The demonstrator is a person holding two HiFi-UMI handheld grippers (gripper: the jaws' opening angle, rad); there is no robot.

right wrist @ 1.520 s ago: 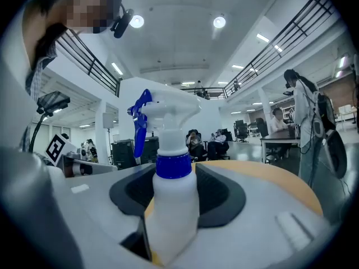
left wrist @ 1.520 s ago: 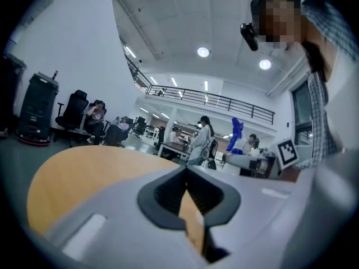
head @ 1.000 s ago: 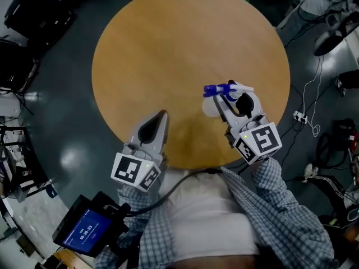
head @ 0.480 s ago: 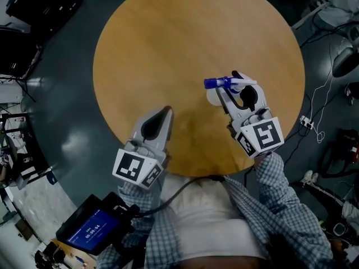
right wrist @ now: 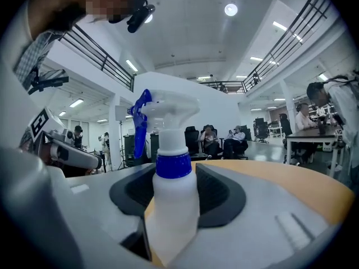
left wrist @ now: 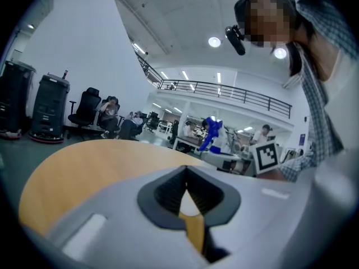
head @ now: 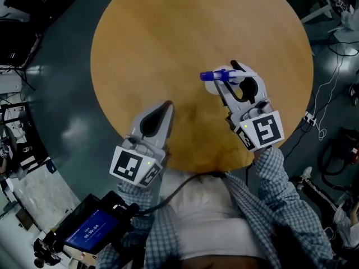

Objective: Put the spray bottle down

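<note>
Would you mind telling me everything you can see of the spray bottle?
The spray bottle has a white, plastic-looking body, a blue collar at the neck, and a white spray head with a blue trigger and nozzle. It stands upright, gripped at the body between the jaws of the right gripper, over the round wooden table. In the head view its nozzle points left. Whether its base touches the table cannot be told.
</note>
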